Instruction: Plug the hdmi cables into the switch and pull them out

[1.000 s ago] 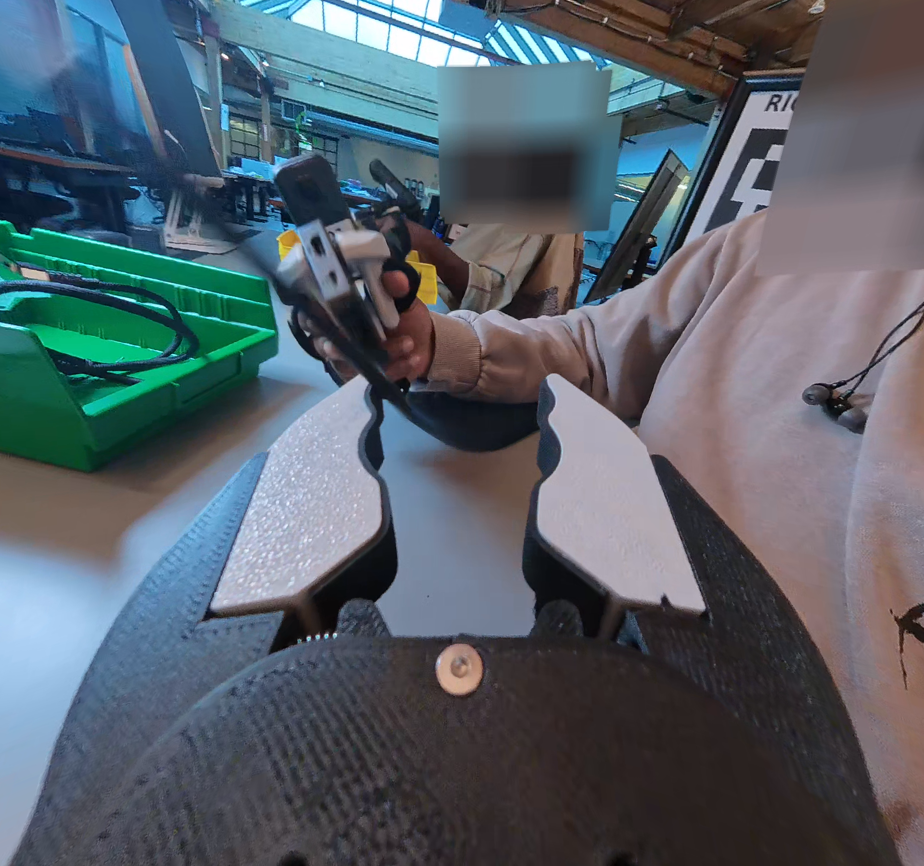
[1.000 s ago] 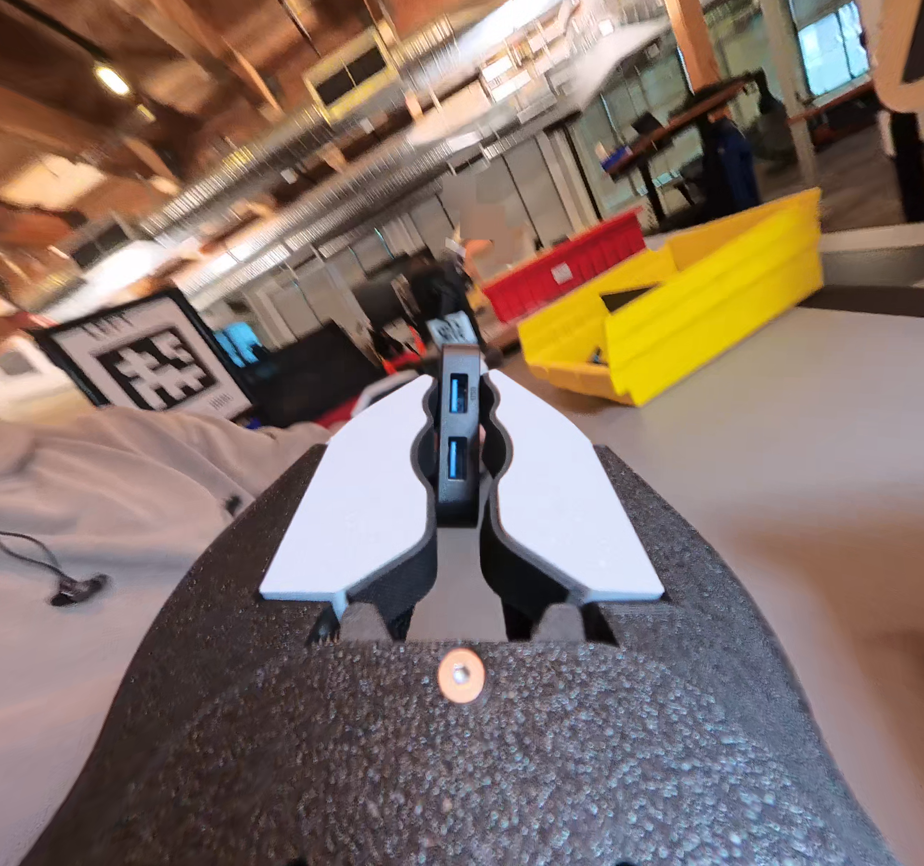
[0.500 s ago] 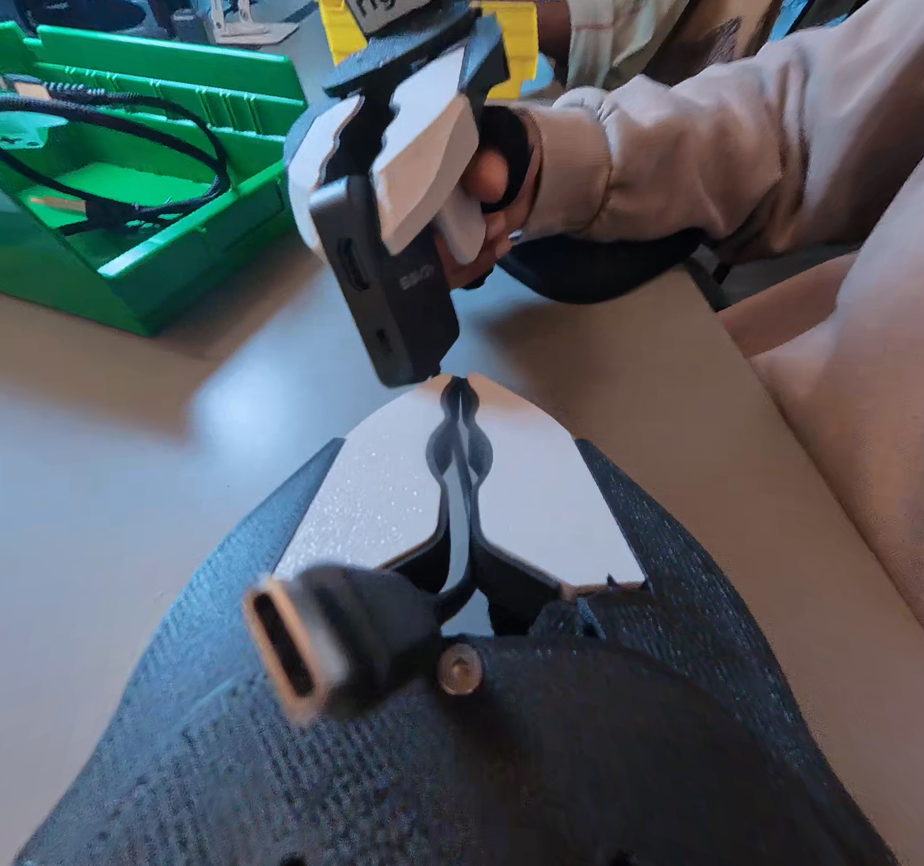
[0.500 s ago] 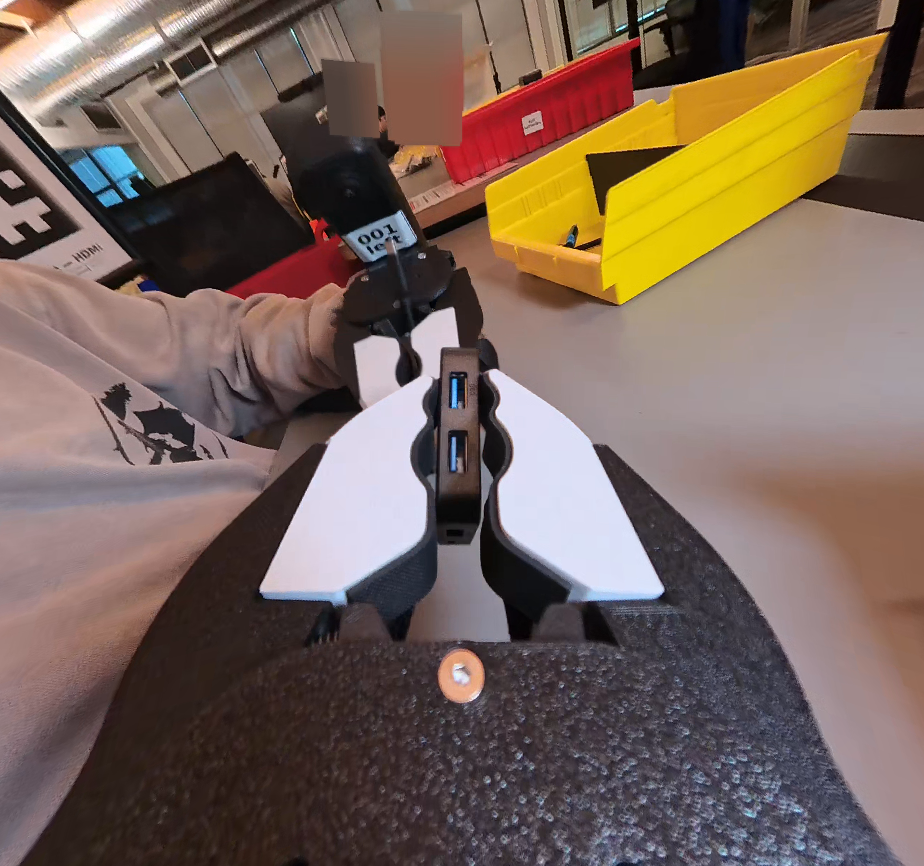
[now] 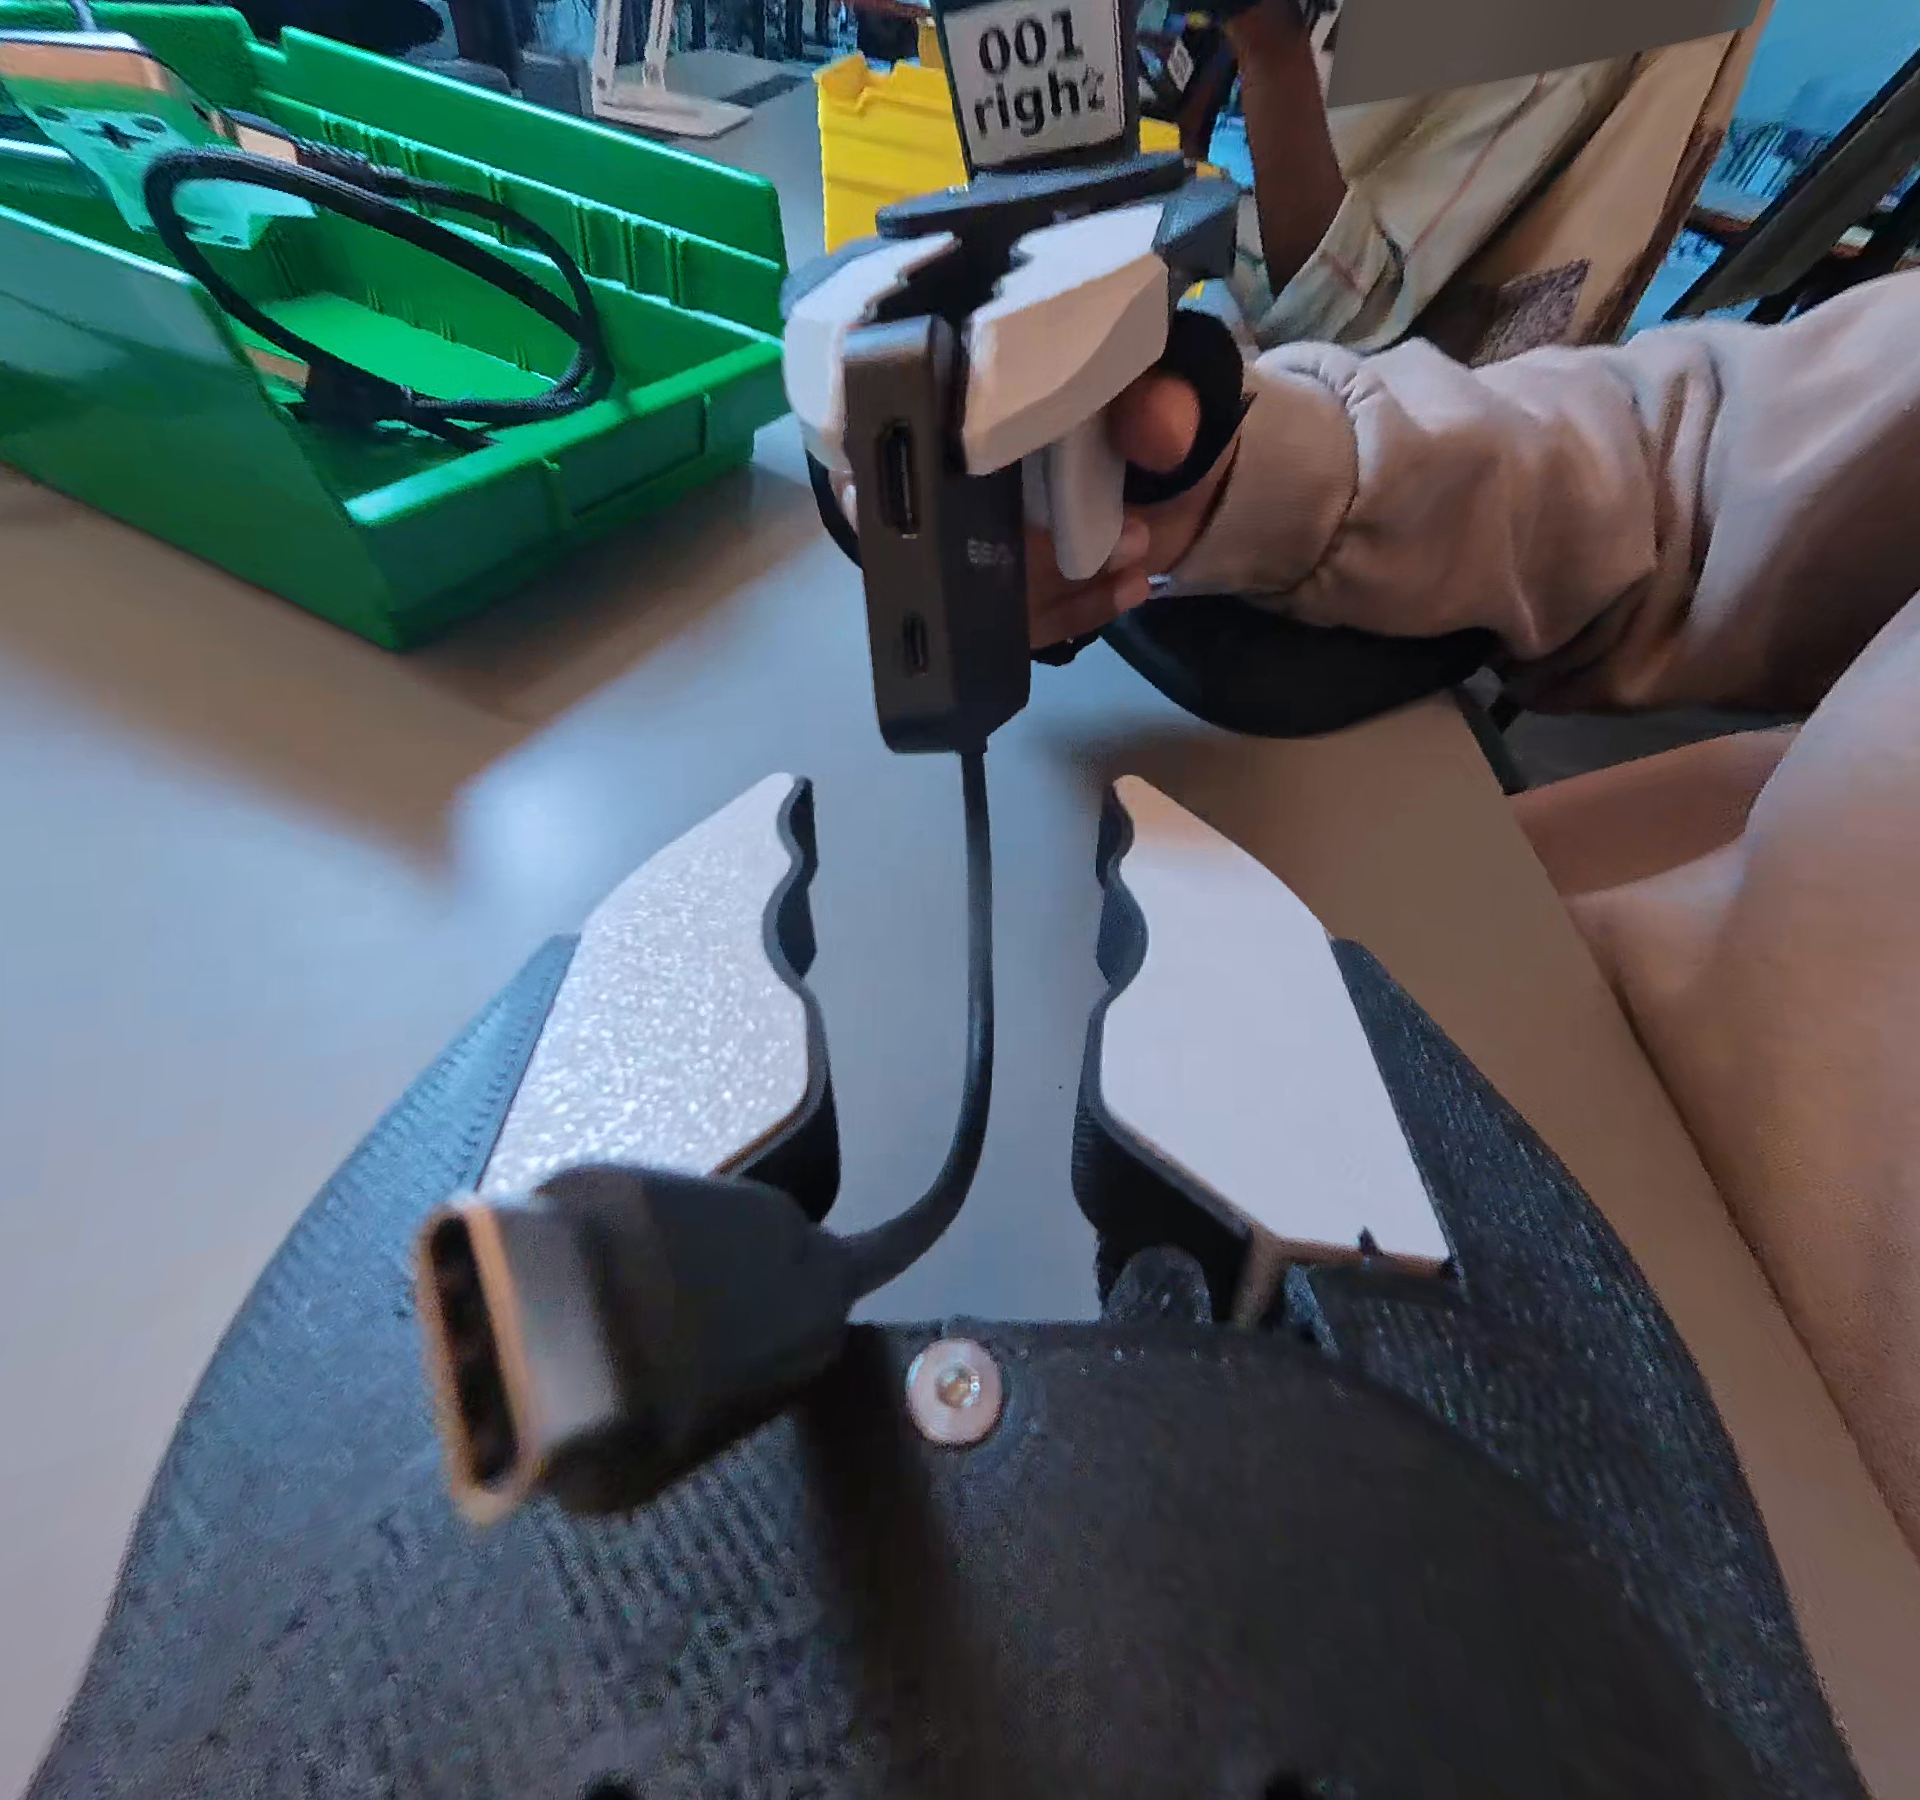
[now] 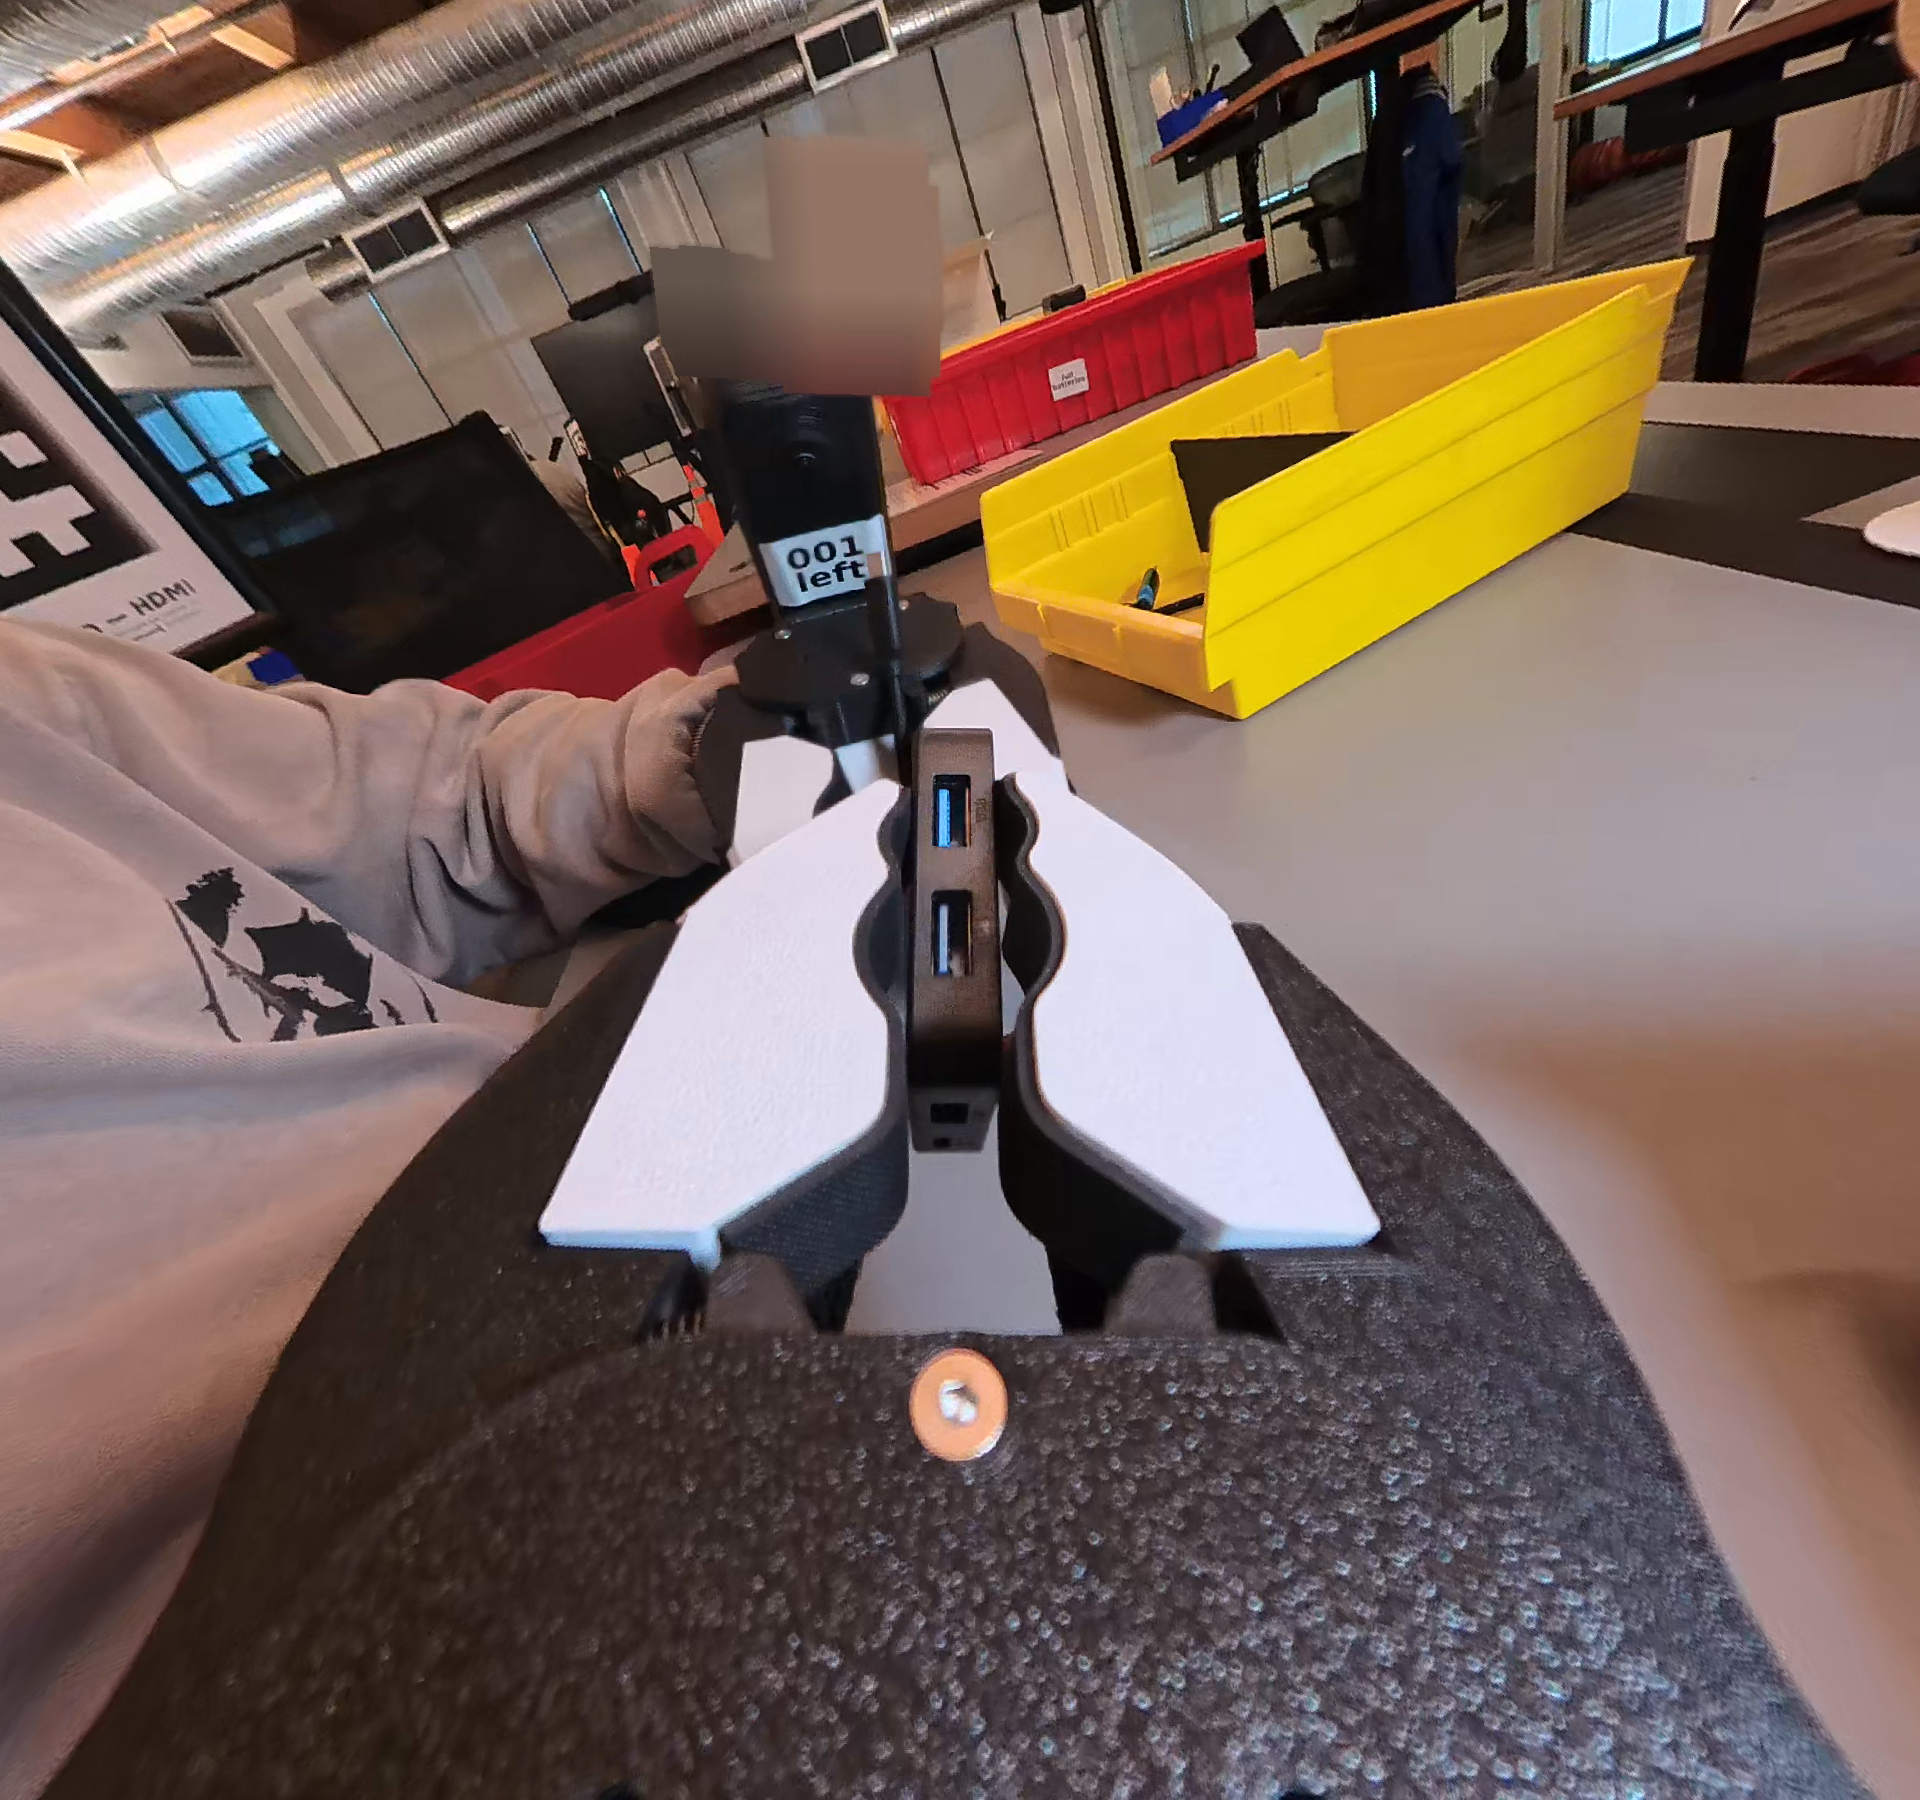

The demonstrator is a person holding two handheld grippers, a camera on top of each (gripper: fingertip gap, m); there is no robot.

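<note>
The right gripper [image 6: 951, 929] is clamping the dark switch [image 6: 954, 929] between its white fingers [image 6: 748, 1012], holding it up over the grey table [image 6: 1455, 815] with its two blue ports facing the camera. From the other side, the switch [image 5: 935, 545] is hanging downward from that gripper [image 5: 935, 337], and its short black lead [image 5: 977, 971] is trailing between the spread, empty fingers [image 5: 675, 981] of the left gripper [image 5: 951, 805], ending in a metal-tipped plug [image 5: 582, 1335] that is lying blurred against the gripper's black body. A person's sleeve [image 5: 1507, 493] is reaching in behind. Off to the left, a green bin [image 5: 436, 462] is sitting on the table, holding a coiled black cable [image 5: 374, 296] and a pale green piece [image 5: 125, 150]. In the right wrist view, a yellow bin [image 6: 1403, 524] is standing well apart from the grippers, with a black divider panel [image 6: 1247, 472] and a small dark tool [image 6: 1148, 590] inside; a red bin [image 6: 1091, 358] is sitting beyond it, its contents hidden.
</note>
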